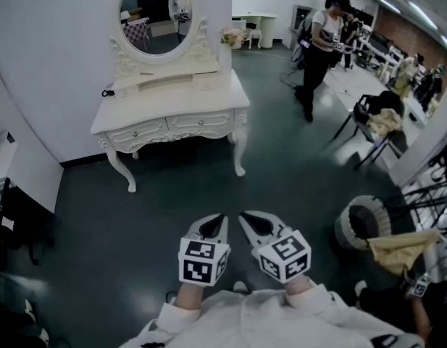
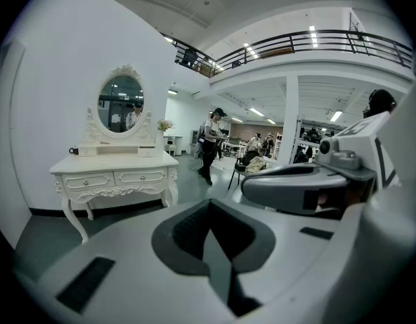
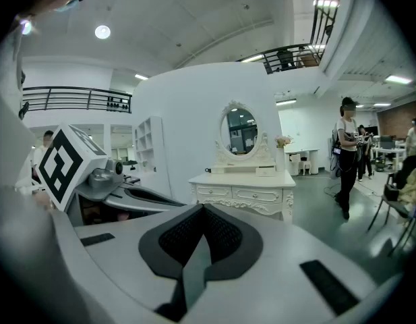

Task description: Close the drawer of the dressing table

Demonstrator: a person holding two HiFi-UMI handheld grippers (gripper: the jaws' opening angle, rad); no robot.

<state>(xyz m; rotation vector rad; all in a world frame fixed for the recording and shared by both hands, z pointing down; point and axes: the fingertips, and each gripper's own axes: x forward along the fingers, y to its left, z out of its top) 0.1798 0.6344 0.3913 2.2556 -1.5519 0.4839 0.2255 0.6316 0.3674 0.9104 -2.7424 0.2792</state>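
Note:
The white dressing table [image 1: 169, 107] with an oval mirror [image 1: 156, 13] stands against the wall, well ahead of me across dark floor. Its two front drawers [image 1: 169, 127] look flush; from here I cannot tell whether the small top drawer [image 1: 207, 82] stands out. My left gripper [image 1: 217, 221] and right gripper [image 1: 247, 220] hover side by side close to my body, both shut and holding nothing. The left gripper view shows the shut left gripper [image 2: 211, 238] with the table [image 2: 116, 174] far off to its left. The right gripper [image 3: 201, 243] points toward the table [image 3: 243, 187].
A person [image 1: 321, 46] stands to the right of the table, looking down at something in hand. A chair draped with cloth [image 1: 379, 125] and a round basket [image 1: 364, 223] are at the right. A white cabinet [image 1: 27, 169] and a black chair [image 1: 13, 223] are at the left.

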